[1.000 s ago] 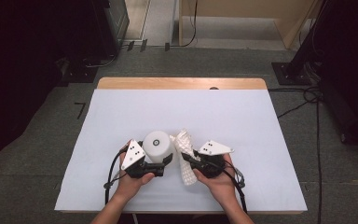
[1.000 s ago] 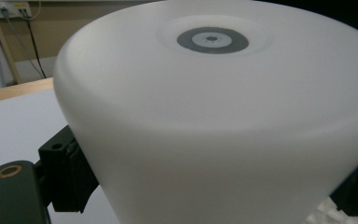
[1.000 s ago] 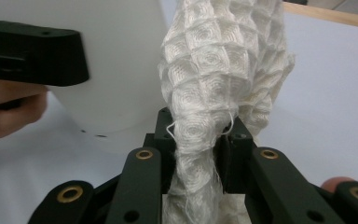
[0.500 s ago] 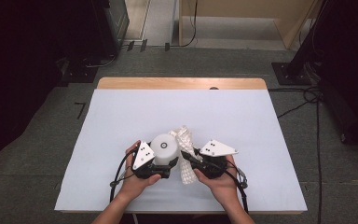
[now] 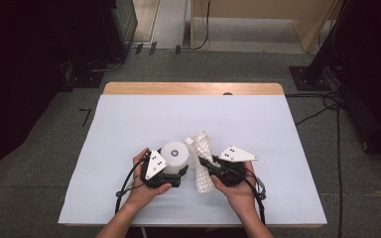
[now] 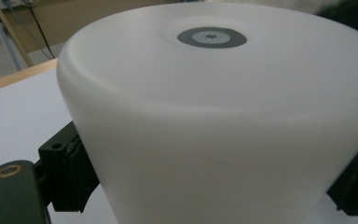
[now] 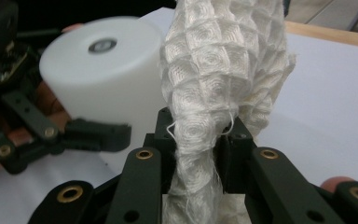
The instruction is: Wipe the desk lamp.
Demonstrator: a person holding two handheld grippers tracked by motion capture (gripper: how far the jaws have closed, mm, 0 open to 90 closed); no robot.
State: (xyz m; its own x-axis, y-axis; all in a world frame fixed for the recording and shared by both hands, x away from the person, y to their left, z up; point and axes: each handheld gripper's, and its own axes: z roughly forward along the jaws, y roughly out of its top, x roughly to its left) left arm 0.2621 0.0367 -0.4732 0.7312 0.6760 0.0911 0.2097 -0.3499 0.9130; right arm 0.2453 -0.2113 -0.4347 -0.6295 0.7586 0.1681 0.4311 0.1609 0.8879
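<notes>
A white plastic cylinder with a grey ring mark on its top stands at the front middle of the table. My left gripper is shut on it low down; in the left gripper view the cylinder sits between the black pads. Just to its right, a white waffle-weave cloth hangs bunched in a strip, pinched by my right gripper. The right gripper view shows the jaws of that gripper shut on the cloth, with the cylinder close beside it.
The table has a white cover, with a wooden strip along the far edge. Cables lie on the floor to the right. Dark equipment stands at the back left.
My left gripper has moved the cylinder a little to the right, closer to the cloth, and slightly lower. The right gripper and cloth have stayed where they were.
</notes>
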